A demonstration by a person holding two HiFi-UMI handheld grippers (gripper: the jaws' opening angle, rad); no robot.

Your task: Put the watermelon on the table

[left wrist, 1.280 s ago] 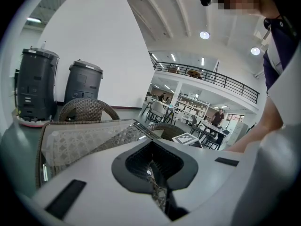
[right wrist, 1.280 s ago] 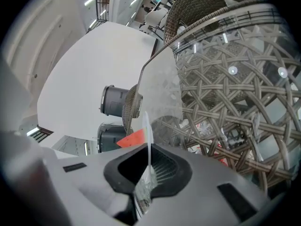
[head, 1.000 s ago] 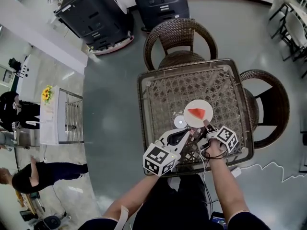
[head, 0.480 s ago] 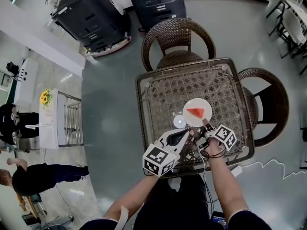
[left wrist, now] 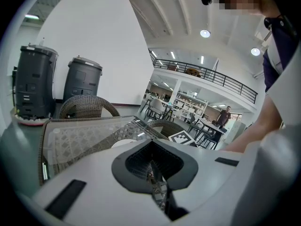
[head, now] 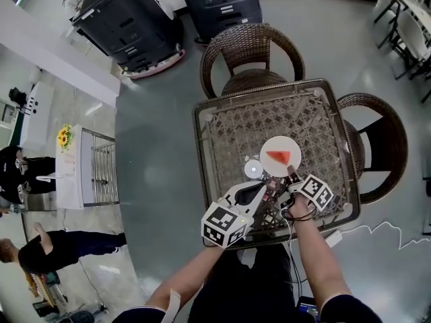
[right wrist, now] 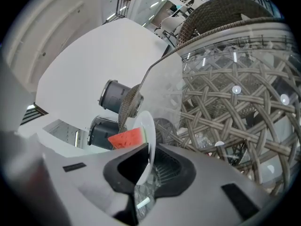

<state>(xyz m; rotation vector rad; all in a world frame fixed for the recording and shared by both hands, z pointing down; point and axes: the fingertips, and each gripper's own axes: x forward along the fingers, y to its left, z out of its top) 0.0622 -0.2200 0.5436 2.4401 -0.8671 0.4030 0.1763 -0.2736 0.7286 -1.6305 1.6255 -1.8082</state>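
A red watermelon slice [head: 277, 157] lies on a small white plate [head: 272, 167] on the glass-topped wicker table [head: 269, 113]. My right gripper [head: 291, 174] has the plate's near rim [right wrist: 146, 140] between its jaws; they pinch it and are starting to open. In the right gripper view the slice [right wrist: 126, 138] shows just left of the rim. My left gripper [head: 267, 187] hovers left of the right one over the table's near part. Its jaws [left wrist: 153, 173] stand shut with nothing between them.
A small round white disc [head: 253, 169] lies left of the plate. Wicker chairs stand at the far side [head: 250, 52] and right side [head: 380, 150] of the table. Dark machines [head: 135, 19] stand beyond, and people stand far left.
Both grippers and the plate keep their places; only the head view has shifted a little.
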